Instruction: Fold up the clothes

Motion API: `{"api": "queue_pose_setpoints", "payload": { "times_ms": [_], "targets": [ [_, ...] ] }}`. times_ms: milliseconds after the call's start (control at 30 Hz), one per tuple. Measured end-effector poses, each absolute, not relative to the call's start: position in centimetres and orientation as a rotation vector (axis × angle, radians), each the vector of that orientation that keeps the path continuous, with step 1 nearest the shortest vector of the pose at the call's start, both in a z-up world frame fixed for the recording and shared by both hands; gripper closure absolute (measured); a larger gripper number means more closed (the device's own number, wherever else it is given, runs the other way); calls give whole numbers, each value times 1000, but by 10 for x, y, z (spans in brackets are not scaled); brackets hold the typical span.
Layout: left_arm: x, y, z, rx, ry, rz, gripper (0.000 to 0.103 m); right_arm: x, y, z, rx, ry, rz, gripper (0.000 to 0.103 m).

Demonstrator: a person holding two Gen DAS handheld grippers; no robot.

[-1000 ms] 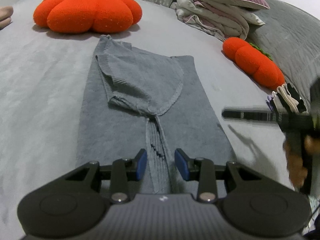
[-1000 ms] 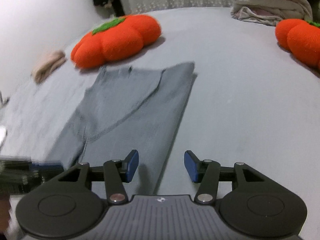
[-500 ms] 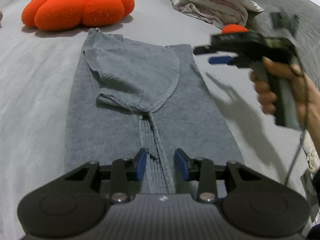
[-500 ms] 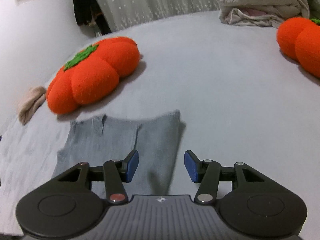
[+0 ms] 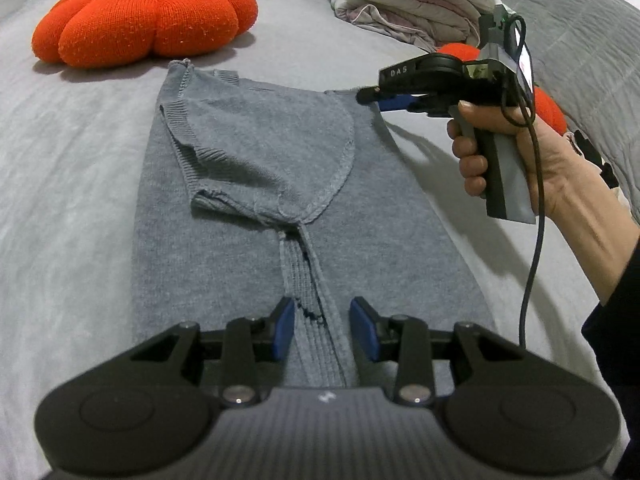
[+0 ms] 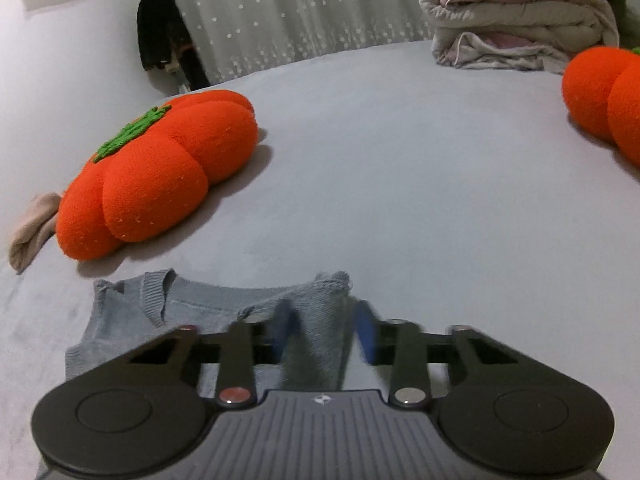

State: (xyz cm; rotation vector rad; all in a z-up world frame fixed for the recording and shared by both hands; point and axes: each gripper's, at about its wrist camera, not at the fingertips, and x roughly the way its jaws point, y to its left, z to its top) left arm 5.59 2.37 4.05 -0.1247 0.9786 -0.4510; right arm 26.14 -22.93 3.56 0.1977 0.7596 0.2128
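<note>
A grey knit sweater point(image 5: 260, 152) lies flat on the grey bed point(image 5: 64, 168), its sides folded inward and a sleeve laid across the chest. My left gripper point(image 5: 323, 326) hovers at the near hem. Its blue pads stand apart on either side of the ribbed middle strip without pinching it. A hand holds my right gripper point(image 5: 366, 98) at the sweater's far right corner. In the right wrist view, the right gripper point(image 6: 325, 328) is closing, its fingers blurred. That corner of the sweater point(image 6: 132, 320) bunches between them, with a thin gap left beside the right pad.
A big orange pumpkin cushion point(image 5: 144, 16) point(image 6: 160, 172) sits just beyond the collar. A second orange cushion point(image 6: 604, 100) lies to the right. Folded bedding point(image 6: 516, 20) is stacked at the back, and a beige sock point(image 6: 32, 232) lies at the left.
The right gripper has travelled from the sweater's near right side up to its far right corner, and its jaws have narrowed around the cloth. The left gripper has stayed put.
</note>
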Motion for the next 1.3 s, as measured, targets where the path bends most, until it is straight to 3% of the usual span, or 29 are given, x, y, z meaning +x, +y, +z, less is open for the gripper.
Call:
{"api": "queue_pose_setpoints", "payload": {
  "times_ms": [33, 167, 467, 1000, 1033, 1167, 1300],
  "targets": [
    [56, 24, 40, -123, 978, -451, 70, 262, -229, 35, 198, 760, 211, 88],
    [54, 23, 39, -118, 974, -451, 70, 260, -229, 34, 178, 750, 211, 96],
    [55, 23, 33, -118, 974, -453, 69, 262, -240, 57, 149, 701, 220, 98],
    [54, 25, 34, -98, 963, -469, 67, 273, -254, 16, 215, 752, 184, 98],
    [54, 25, 34, -97, 963, -469, 67, 273, -254, 20, 205, 758, 175, 96],
    [55, 25, 35, -100, 965, -467, 67, 264, -263, 34, 232, 740, 154, 66],
    [54, 24, 36, -96, 964, -465, 67, 251, -273, 43, 295, 740, 189, 66]
  ]
}}
